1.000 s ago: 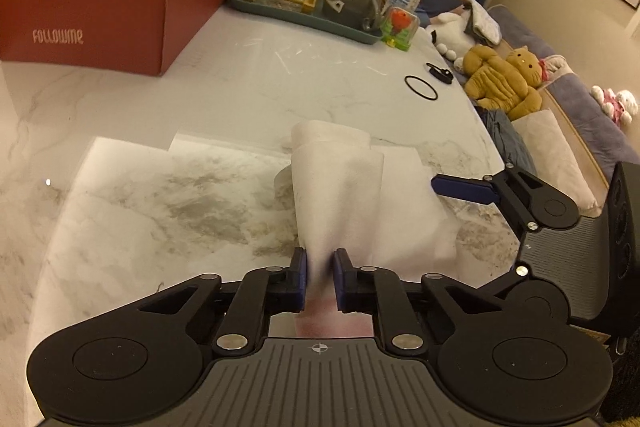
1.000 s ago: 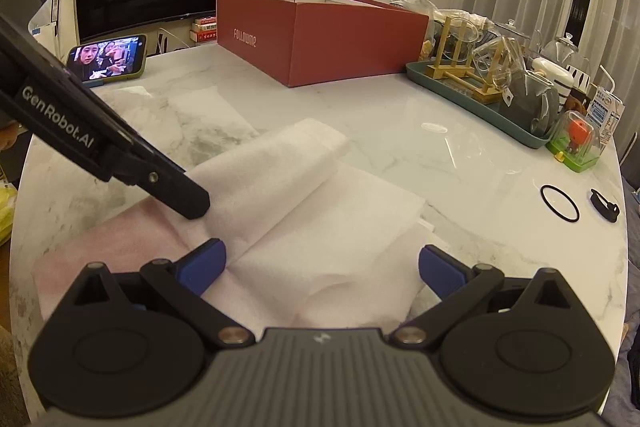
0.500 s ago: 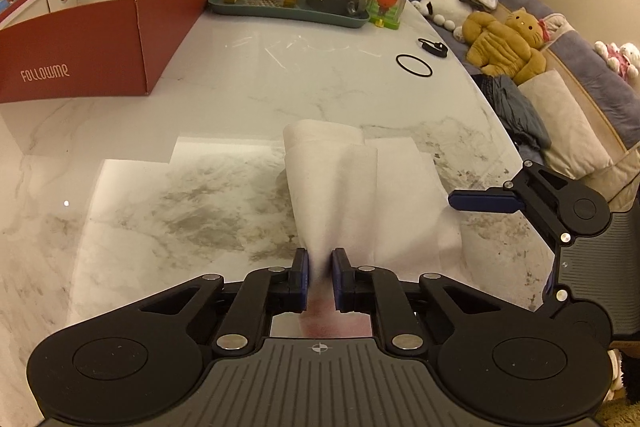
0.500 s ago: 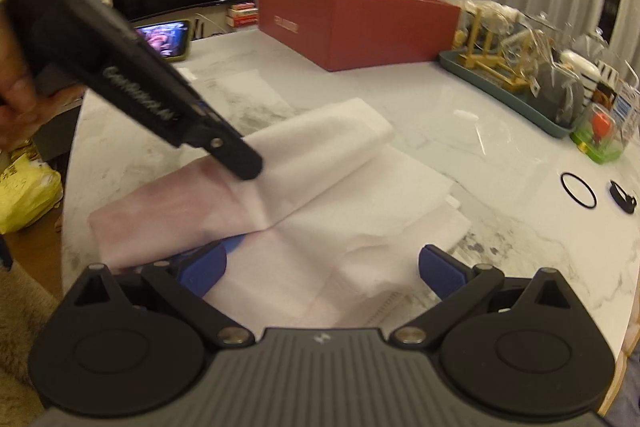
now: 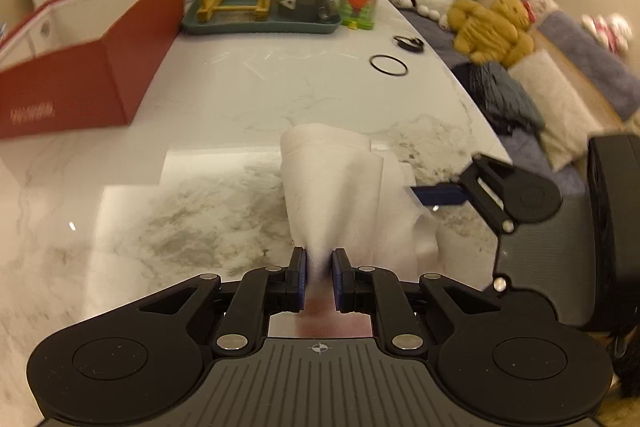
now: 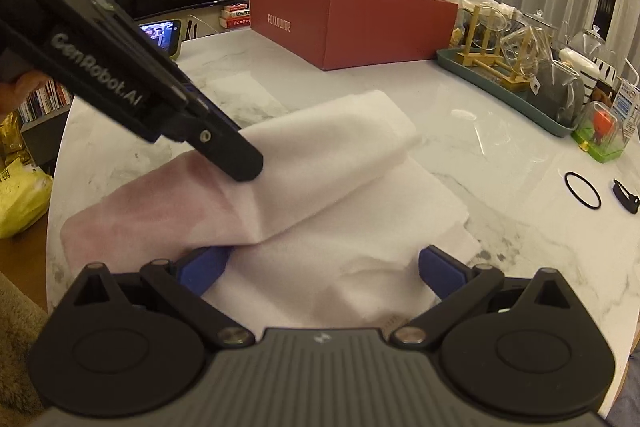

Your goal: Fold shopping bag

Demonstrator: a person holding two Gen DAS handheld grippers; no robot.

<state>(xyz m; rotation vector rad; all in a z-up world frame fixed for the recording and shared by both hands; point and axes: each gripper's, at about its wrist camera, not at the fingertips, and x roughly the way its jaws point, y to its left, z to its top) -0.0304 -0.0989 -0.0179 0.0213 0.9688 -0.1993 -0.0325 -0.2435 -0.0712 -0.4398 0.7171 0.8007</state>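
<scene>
Marble table (image 6: 460, 155): L gripper (image 5: 319, 267) pinching shopping bag (image 6: 328, 163) mid-fold, R gripper (image 6: 324, 267) jaws wide, empty. Next prob: lay flap over, flatten.

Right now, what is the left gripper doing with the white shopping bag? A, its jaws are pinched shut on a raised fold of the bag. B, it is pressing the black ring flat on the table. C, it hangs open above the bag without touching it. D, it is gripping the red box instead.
A: the left gripper has its jaws closed on a lifted fold of the shopping bag, while the right gripper sits open over the rest.
</scene>
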